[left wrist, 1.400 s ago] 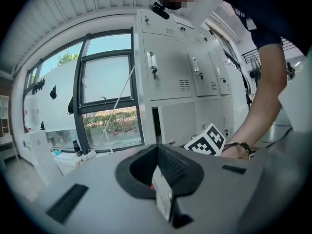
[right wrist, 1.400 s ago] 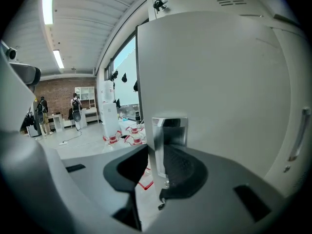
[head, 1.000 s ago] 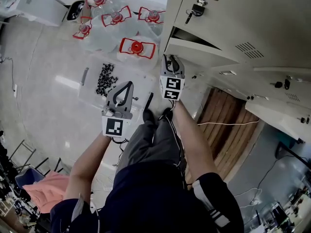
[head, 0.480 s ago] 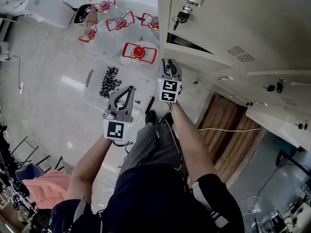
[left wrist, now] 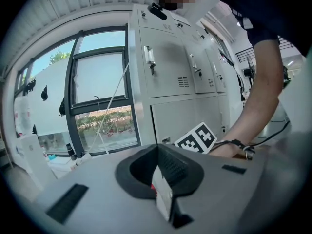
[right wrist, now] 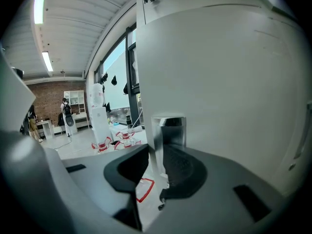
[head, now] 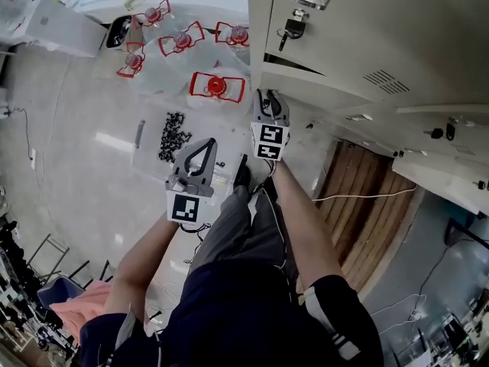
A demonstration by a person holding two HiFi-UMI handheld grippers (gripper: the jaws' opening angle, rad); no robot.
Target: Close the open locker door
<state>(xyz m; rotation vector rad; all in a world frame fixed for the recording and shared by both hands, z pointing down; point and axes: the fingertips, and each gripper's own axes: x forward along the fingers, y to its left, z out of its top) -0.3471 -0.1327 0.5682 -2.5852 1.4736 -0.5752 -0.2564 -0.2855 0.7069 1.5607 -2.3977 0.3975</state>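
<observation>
The open locker door [head: 336,84] is a grey panel standing ajar, with a dark gap [head: 294,63] above it. My right gripper [head: 267,98] is at the door's left edge. In the right gripper view the door [right wrist: 234,91] fills the right side, and my right gripper [right wrist: 158,152] is shut on its chrome handle [right wrist: 168,128]. My left gripper [head: 207,142] hangs over the floor left of the lockers, shut and holding nothing. In the left gripper view my left gripper [left wrist: 159,172] points at the locker bank [left wrist: 175,77], and the right gripper's marker cube [left wrist: 197,138] shows beyond it.
Clear water jugs with red handles [head: 218,85] stand on the floor left of the lockers. A pile of small black parts [head: 172,132] lies near them. A wooden board [head: 359,197] and a white cable [head: 359,196] lie to the right. Keys hang in an upper lock [head: 293,27].
The head view has shifted slightly. Both grippers keep about the same places, the right one staying at the door's edge.
</observation>
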